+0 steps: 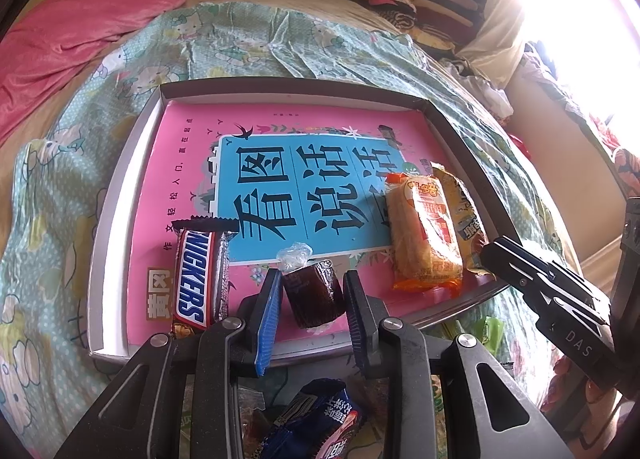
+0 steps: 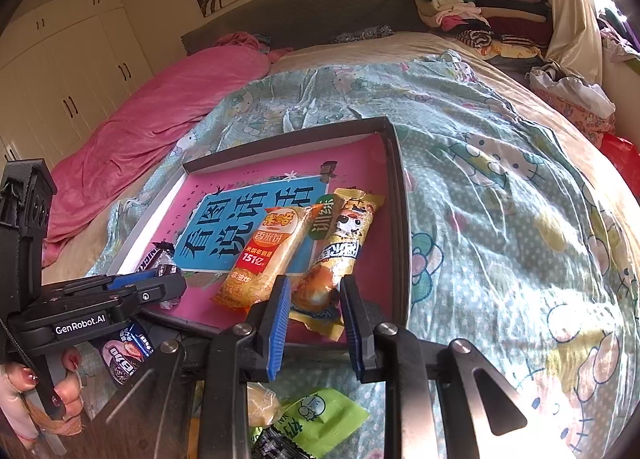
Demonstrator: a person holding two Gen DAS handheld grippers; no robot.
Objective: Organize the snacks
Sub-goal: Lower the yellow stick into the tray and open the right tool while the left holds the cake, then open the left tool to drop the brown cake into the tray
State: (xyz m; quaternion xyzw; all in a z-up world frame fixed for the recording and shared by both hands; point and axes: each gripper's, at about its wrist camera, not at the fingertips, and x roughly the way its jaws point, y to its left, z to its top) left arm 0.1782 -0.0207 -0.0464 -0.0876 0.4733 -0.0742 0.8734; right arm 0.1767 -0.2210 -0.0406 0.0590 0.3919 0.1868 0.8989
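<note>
Closest to us, below the tongs, several snacks lie outside the tray: a blue packet [image 1: 316, 419], a green packet [image 2: 320, 419] beside a pale wrapped sweet, and a small blue-and-white packet [image 2: 128, 351] just under the left tool, so the sorting is not finished.

Just beyond them, the left gripper [image 1: 313, 277] appears clamped on a dark wrapped candy [image 1: 314, 295]. Its blue pads sit against the candy's two sides, and the candy rests on the near edge of the pink book [image 1: 192, 147] that lines the tray [image 1: 120, 219]. The right gripper [image 2: 316, 283] is closed down about as far as it goes, and the near end of the yellow packet [image 2: 344, 235] fills the narrow gap between its pads. That packet lies flat along the tray's right-hand wall.

Further in, an orange rice-cracker packet [image 2: 264, 255] lies touching the yellow one, and a Snickers bar [image 1: 196, 275] lies at the tray's left side, well apart from the pair. We judge four snacks to be in the tray, two of them not yet let go. The next call is to release both and fetch the loose ones.

Beyond the tray spreads the cartoon-print bedspread [image 2: 500, 199], then a pink blanket [image 1: 80, 19] and a pile of folded clothes [image 2: 480, 11] by the headboard.
</note>
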